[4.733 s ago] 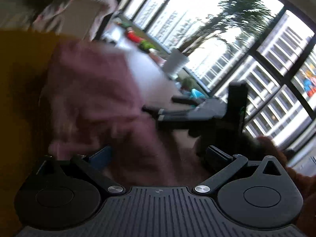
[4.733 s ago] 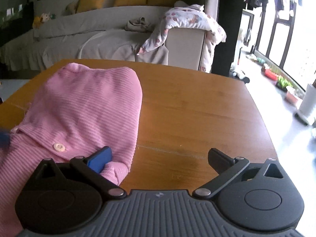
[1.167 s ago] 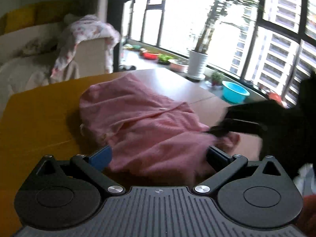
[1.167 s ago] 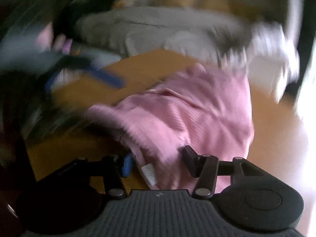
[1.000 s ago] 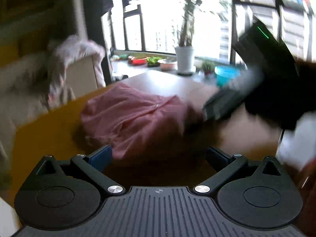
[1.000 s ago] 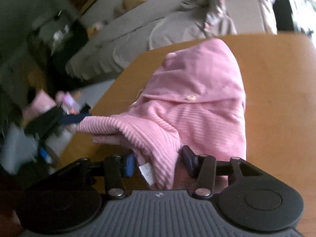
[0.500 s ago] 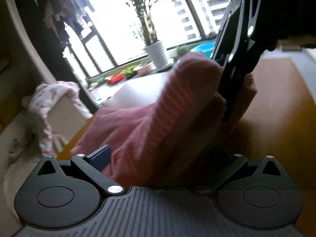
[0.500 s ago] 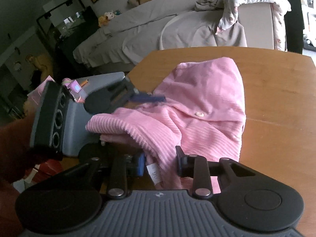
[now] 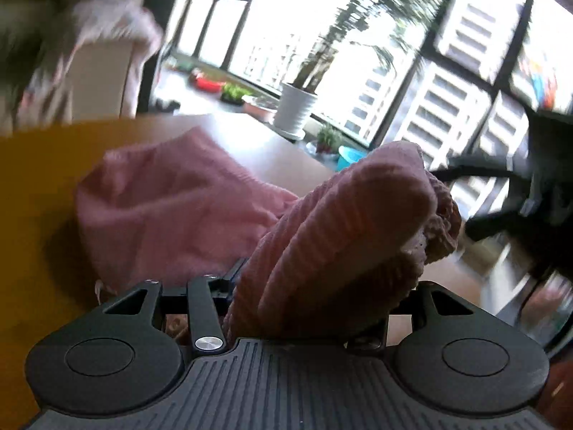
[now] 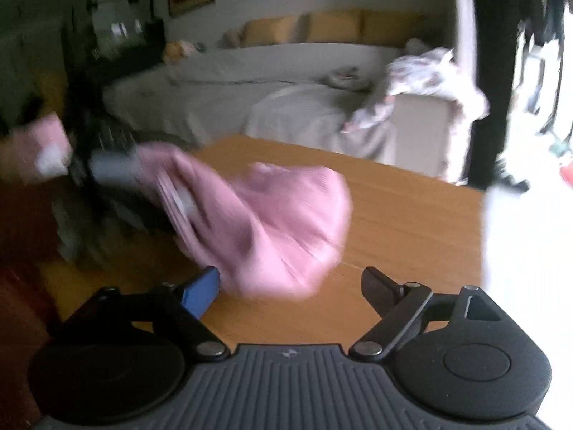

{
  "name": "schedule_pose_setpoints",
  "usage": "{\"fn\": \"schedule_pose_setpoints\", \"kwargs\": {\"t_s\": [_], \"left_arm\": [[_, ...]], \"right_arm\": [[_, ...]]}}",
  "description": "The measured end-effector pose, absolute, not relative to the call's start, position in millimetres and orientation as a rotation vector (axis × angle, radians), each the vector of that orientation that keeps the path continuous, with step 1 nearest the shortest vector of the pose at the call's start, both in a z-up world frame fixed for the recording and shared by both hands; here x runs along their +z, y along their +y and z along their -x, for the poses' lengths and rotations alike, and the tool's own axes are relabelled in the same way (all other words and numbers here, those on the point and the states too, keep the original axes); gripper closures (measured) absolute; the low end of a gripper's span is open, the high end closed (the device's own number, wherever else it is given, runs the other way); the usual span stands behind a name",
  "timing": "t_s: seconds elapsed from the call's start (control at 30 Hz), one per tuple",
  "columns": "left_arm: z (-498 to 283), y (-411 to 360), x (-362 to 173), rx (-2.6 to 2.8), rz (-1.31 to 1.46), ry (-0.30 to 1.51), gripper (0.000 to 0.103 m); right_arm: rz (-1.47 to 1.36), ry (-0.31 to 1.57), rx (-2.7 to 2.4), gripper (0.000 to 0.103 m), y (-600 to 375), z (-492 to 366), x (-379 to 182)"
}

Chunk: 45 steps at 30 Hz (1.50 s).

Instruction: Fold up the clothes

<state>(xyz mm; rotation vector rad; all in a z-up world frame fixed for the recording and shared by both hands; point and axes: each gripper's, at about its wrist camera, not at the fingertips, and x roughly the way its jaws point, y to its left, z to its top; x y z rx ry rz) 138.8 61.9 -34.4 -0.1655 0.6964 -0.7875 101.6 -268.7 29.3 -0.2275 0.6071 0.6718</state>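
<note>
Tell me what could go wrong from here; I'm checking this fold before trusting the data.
1. The left gripper clamps a thick bunch of the pink garment, several layers it seems, so the fold may come out lumpy or uneven.
2. The right gripper is open and holds nothing, so one-sided pulling could drag the garment across the wooden table instead of folding it.

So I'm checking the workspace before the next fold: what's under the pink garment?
The pink garment lies on the wooden table, one end lifted in the left claw. Anything beneath the cloth is covered.
</note>
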Motion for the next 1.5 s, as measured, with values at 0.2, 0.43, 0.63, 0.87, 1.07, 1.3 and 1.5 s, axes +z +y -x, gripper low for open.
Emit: {"fn": "schedule_pose_setpoints", "kwargs": {"t_s": [0.2,0.43,0.63,0.87,1.07,1.3,1.5], "left_arm": [[-160,73,-43,-0.804,0.285,0.748,0.05],[-172,80,-45,-0.873,0.417,0.843,0.044],[-209,90,-52,-0.799,0.448,0.864,0.029],[-197,106,-21,-0.672,0.257,0.755,0.015],[-181,105,19,-0.642,0.142,0.582,0.005],[-241,74,-5,-0.662,0.176,0.661,0.003],[-259,94,-40,-0.714,0.351,0.773,0.004]], "right_arm": [[0.324,0.496,0.653,0.015,-253,-89,2],[0.166,0.548,0.614,0.015,-227,-152,-7],[0.027,0.616,0.548,0.014,-208,-210,-17],[-0.135,0.697,0.542,0.005,-212,-225,-23],[-0.275,0.768,0.577,0.001,-230,-206,-25],[-0.44,0.848,0.617,0.038,-252,-183,-27],[-0.524,0.893,0.589,0.043,-249,-210,-41]]}}
